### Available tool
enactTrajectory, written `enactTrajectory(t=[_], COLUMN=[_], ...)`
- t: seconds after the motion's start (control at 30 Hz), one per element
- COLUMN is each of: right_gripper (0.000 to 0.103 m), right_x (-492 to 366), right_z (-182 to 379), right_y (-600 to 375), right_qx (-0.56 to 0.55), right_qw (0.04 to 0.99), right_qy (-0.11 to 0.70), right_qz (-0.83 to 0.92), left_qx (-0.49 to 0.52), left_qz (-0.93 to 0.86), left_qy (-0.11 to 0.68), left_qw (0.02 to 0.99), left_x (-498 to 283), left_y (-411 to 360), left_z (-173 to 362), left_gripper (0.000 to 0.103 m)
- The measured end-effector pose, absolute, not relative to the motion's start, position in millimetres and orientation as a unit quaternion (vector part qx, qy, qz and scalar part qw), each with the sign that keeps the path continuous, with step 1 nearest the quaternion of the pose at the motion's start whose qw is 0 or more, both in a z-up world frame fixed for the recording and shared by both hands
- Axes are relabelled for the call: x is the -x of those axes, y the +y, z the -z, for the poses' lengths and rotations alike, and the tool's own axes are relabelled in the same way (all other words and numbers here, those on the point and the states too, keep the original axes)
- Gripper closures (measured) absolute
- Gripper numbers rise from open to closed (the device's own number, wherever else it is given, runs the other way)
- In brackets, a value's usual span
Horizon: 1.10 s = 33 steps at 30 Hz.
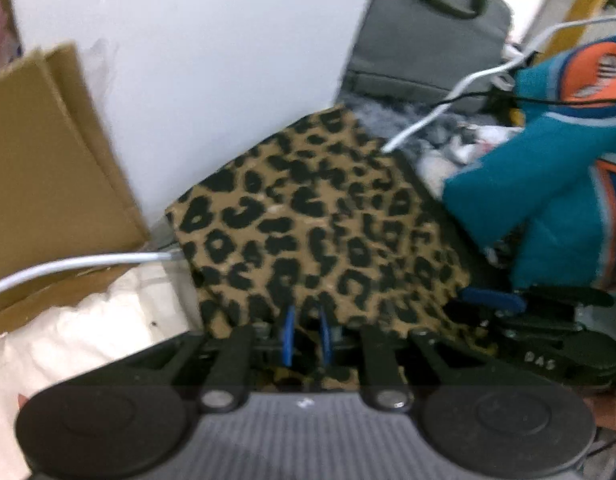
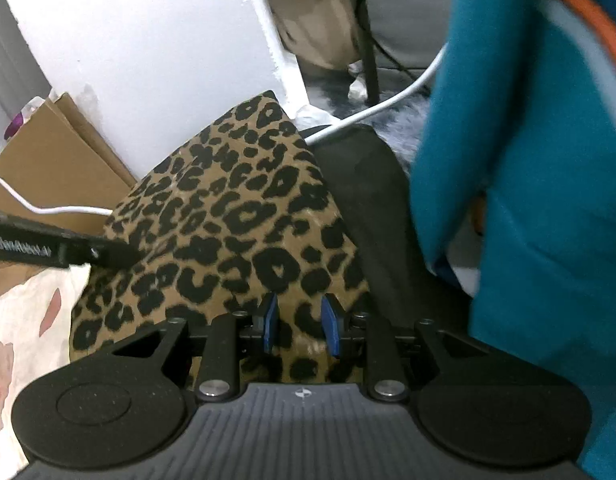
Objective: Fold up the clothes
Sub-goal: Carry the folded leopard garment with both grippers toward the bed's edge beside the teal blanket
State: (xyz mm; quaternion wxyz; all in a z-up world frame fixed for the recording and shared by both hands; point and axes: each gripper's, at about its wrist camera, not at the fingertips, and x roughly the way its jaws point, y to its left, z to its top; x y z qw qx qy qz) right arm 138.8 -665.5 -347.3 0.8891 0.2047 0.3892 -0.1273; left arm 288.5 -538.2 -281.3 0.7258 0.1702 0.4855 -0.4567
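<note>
A leopard-print garment [image 1: 320, 216] hangs lifted in front of both cameras; it also fills the middle of the right wrist view [image 2: 235, 216]. My left gripper [image 1: 305, 334] is shut on its near edge, blue pads close together with cloth between them. My right gripper [image 2: 301, 322] is shut on the garment's edge too, cloth bunched between its blue pads. The right gripper's body [image 1: 548, 332] shows at the right of the left wrist view. The left gripper's finger [image 2: 59, 250] reaches in from the left of the right wrist view.
A teal and orange garment [image 1: 556, 184] hangs at the right, close to the right gripper [image 2: 528, 200]. A white wall [image 1: 211, 64], cardboard [image 1: 47, 168], white cables [image 1: 79, 266], white bedding [image 1: 67, 344] and a grey bag [image 1: 428, 40] surround the spot.
</note>
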Motion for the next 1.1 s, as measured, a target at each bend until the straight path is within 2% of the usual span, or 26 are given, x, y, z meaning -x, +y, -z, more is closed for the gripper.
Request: enactTrajectory(t=[0.13,0.3,0.4,0.63,0.8,0.87,1.1], right_gripper=[0.066,0.063,0.055,0.050,0.050,0.050,0.050], right_x=[-124.0,-112.8,-117.2,-97.9,-74.8,-64.9,-48.5], right_z=[340.9,337.3,346.3,361.5,372.3,375.6,366.4], right_y=[-650.5,-632.2,-621.7,-615.8,-625.1,-627.0,-616.2], right_qx=[-0.202,-0.207,-0.208,-0.207,-0.203,-0.204,-0.188], right_qw=[0.896,0.903,0.901,0.893,0.886,0.882,0.885], right_qy=[0.376,0.361,0.368,0.385,0.397,0.402,0.403], right_qz=[0.123,0.109,0.100,0.105,0.127,0.134,0.139], left_qx=[-0.179,-0.212,-0.216,-0.238,-0.247,-0.251,-0.244], left_qz=[0.478,0.474,0.473,0.470,0.462,0.459,0.487], left_qy=[0.483,0.481,0.478,0.466,0.469,0.469,0.457], left_qw=[0.711,0.707,0.708,0.711,0.711,0.711,0.703], left_x=[-272.8,-257.0,-255.0,-247.4,-241.9,-239.3,-213.0], left_y=[-535.1,-531.2,-526.2,-521.8,-516.5,-514.4,-504.7], left_z=[276.5,295.9,305.3,306.6,306.1,305.1,287.2], left_gripper=[0.088,0.087,0.086,0.085,0.085,0.092,0.093])
